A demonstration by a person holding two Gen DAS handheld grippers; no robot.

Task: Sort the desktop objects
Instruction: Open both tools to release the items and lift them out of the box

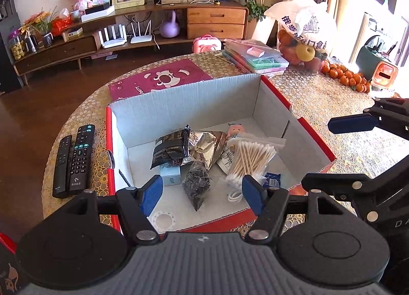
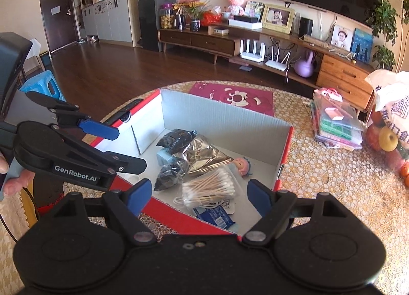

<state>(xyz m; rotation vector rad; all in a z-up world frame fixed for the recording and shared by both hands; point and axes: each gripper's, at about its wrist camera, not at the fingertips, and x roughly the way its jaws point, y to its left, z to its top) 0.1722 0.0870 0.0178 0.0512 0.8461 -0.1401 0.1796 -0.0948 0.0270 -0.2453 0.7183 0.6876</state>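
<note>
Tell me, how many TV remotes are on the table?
2. Both remotes lie side by side, left of the red box: the plain remote outermost, the remote with coloured buttons nearer the box.

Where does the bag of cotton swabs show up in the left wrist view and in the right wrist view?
Left wrist view: the bag of cotton swabs lies right of centre in the box, above the right fingertip.
Right wrist view: the bag of cotton swabs lies at lower centre, near the box's front wall.
Shared landmark: the small doll just beyond the swabs in both views.
</note>
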